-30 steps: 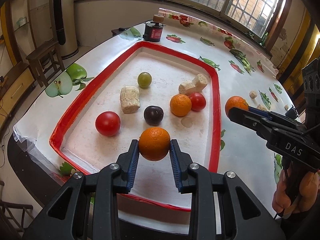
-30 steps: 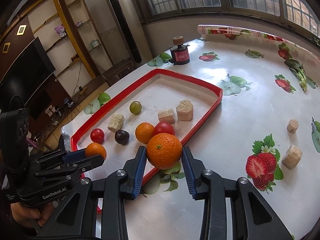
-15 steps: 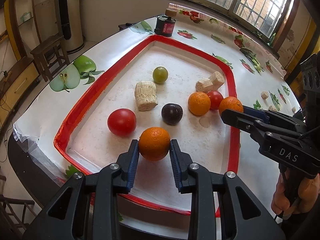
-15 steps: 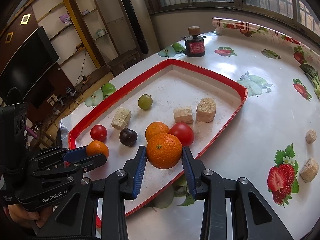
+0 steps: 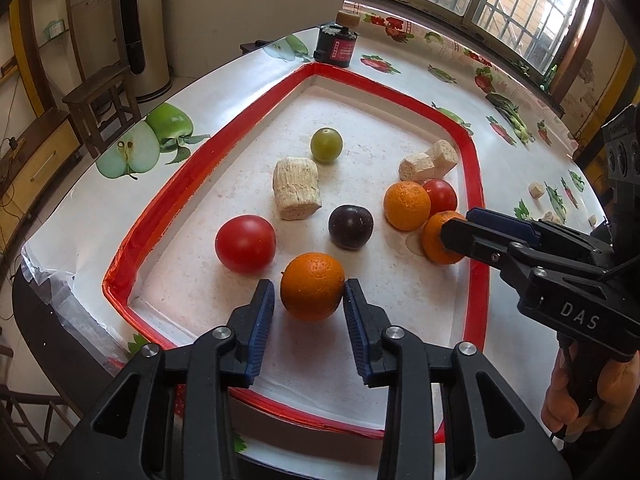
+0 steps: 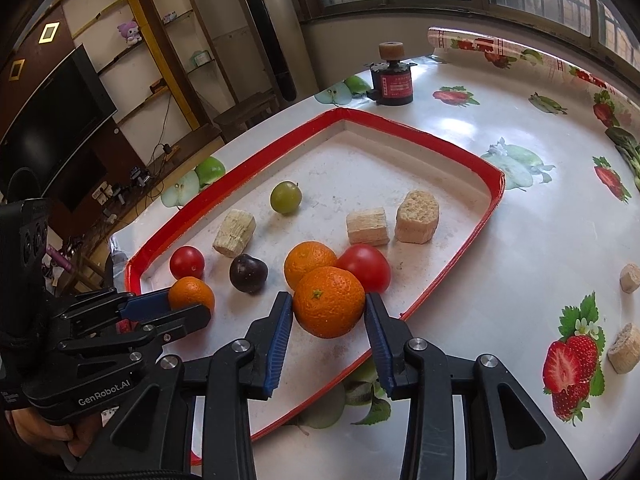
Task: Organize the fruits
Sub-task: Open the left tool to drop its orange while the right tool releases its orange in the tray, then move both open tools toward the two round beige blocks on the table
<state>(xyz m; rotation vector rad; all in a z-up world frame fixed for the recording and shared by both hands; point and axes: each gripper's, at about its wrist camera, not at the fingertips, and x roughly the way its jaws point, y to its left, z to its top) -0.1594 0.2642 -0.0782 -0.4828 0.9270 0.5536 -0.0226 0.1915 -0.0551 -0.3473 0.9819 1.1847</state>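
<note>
Left tongs (image 5: 308,300): opened a little around a round orange fruit (image 5: 312,286) resting near the front edge of the red-rimmed white tray (image 5: 168,200), likely letting go.
Right tongs (image 6: 326,316): closed on a second orange (image 6: 329,301), low by the tray's right edge, beside another orange (image 6: 308,260), maybe grouping them.

Tablecloth (image 6: 460,152) glossy plastic; tray floor (image 5: 360,112) matt, gritty; oranges (image 6: 329,302) dimpled; tomatoes (image 5: 245,243) smooth, shiny.
</note>
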